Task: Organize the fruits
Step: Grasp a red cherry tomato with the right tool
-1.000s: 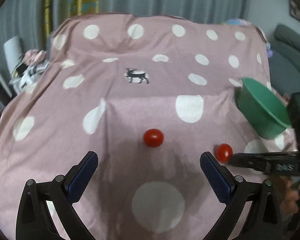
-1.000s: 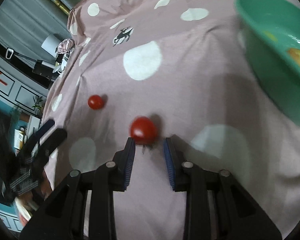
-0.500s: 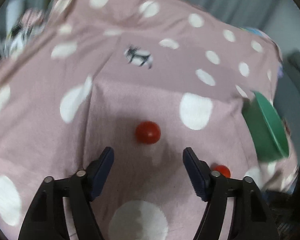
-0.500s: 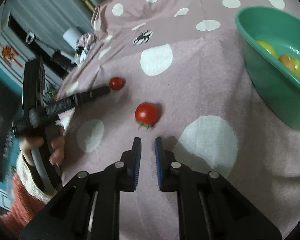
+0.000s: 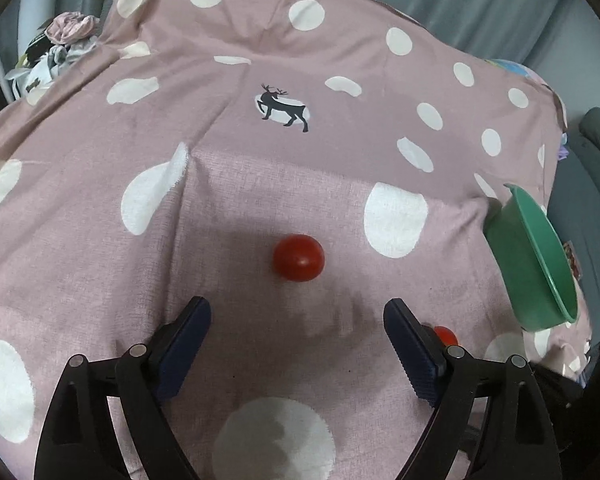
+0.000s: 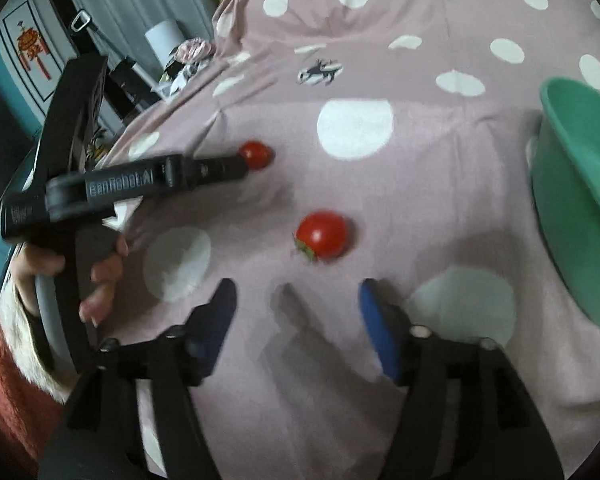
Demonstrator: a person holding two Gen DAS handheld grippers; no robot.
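Observation:
Two red tomatoes lie on the pink polka-dot cloth. In the left wrist view one tomato [image 5: 298, 257] sits just ahead of my open, empty left gripper [image 5: 296, 332]; the second tomato [image 5: 444, 335] peeks out behind its right finger. In the right wrist view the second tomato [image 6: 322, 234], with a green stem, lies just ahead of my open, empty right gripper [image 6: 298, 300]. The first tomato [image 6: 254, 154] shows at the tip of the left gripper's finger [image 6: 204, 172]. The green bowl [image 6: 572, 200] stands at right, also in the left wrist view [image 5: 536, 264].
The pink cloth [image 5: 260, 160] covers the whole surface, with a deer print [image 5: 284, 108] at the back. Clutter and a white cup [image 6: 164, 40] sit beyond the far left edge. A grey chair [image 5: 596, 200] is behind the bowl.
My right gripper drew back from the stemmed tomato and shut, and now its jaws have opened wide. My left gripper moved in toward the other tomato, jaws narrower than a second ago.

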